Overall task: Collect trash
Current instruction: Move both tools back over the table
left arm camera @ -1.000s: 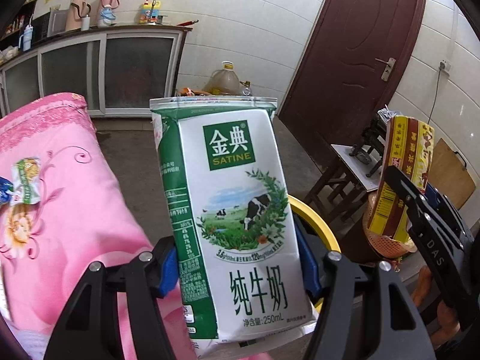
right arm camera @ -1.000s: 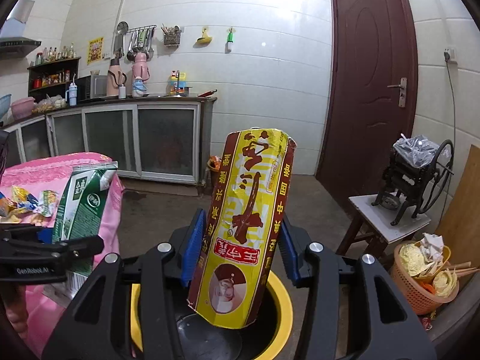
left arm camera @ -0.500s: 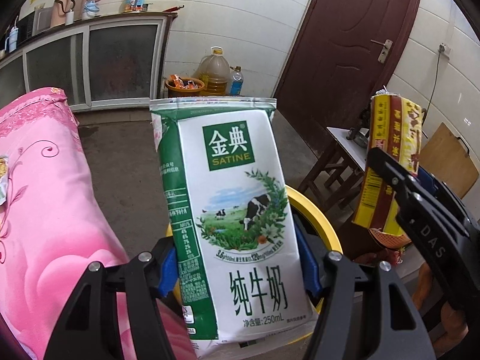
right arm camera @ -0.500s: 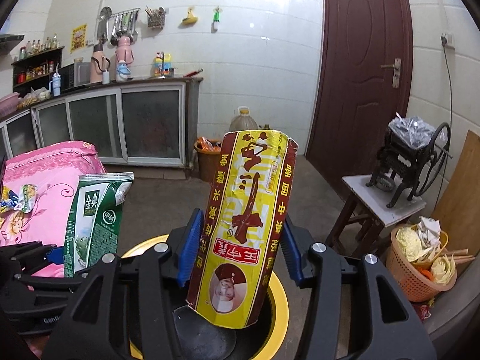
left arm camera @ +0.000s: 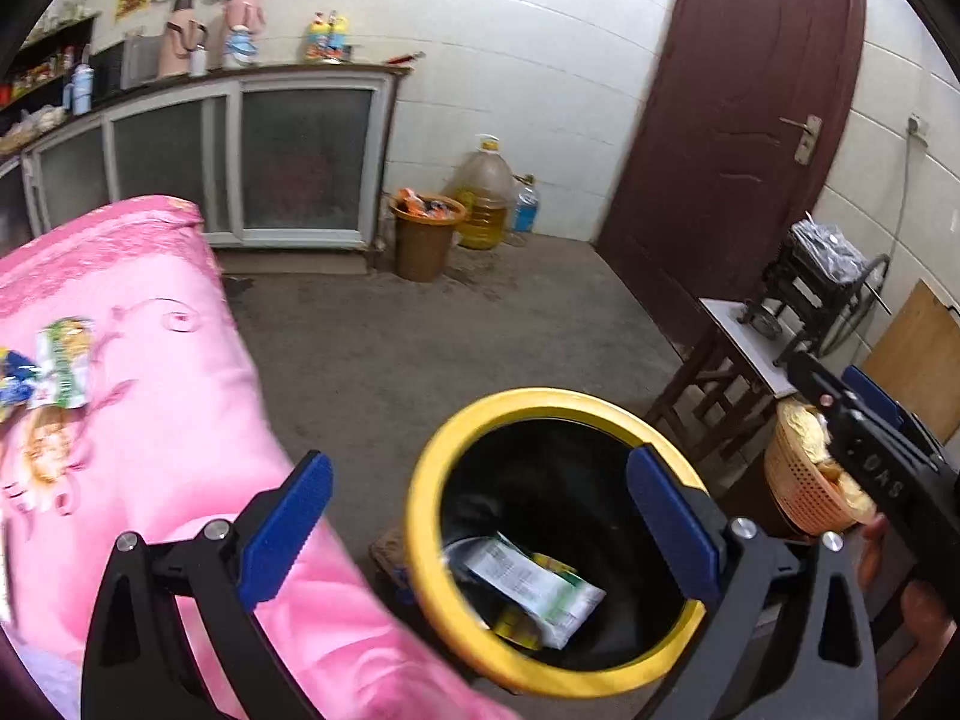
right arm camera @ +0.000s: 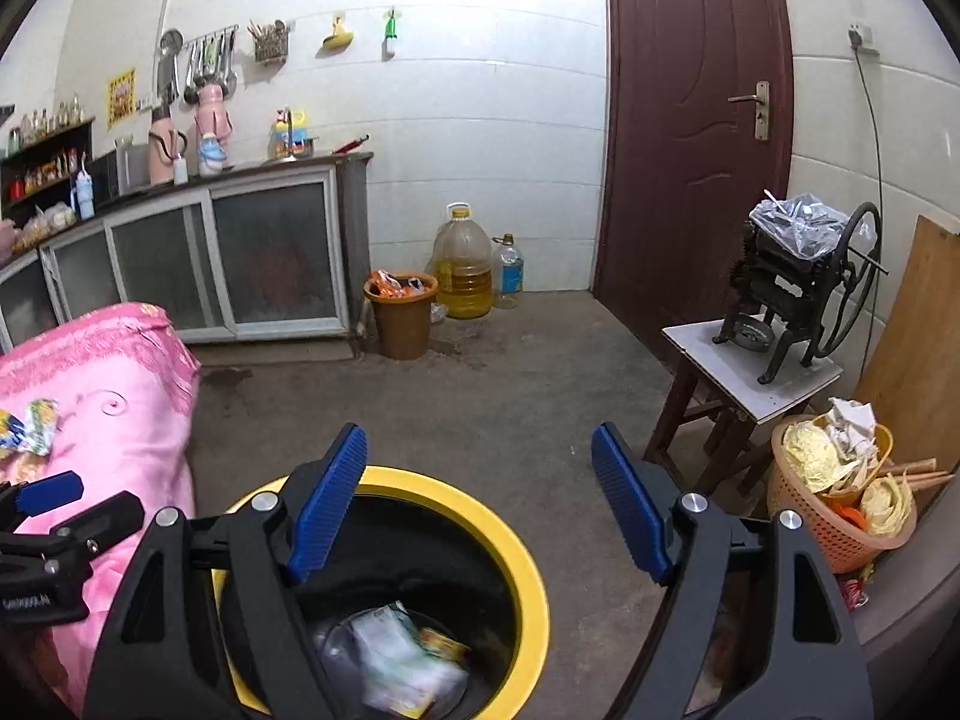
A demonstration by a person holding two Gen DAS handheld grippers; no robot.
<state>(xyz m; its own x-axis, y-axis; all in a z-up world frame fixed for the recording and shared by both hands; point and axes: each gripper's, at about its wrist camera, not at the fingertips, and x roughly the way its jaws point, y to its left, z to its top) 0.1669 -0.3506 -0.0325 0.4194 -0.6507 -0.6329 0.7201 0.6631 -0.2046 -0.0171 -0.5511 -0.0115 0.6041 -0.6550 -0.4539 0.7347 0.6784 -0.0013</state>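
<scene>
left gripper: fingers just opened wide, nothing between them, over bin
right gripper: fingers just opened, empty (above bin too)
bin: yellow rim, on floor beside pink bed
milk carton: lying inside bin
wrappers: on bed

Left gripper spread wide above a yellow-rimmed bin, jaws just opened and nothing between them. Down inside the bin, below and slightly right of the gripper, a milk carton lying on its side over a yellow wrapper. Left of the gripper a pink quilt carrying a green snack wrapper; to the right the right gripper; ahead, far across the floor, a brown bin and an oil jug.
</scene>
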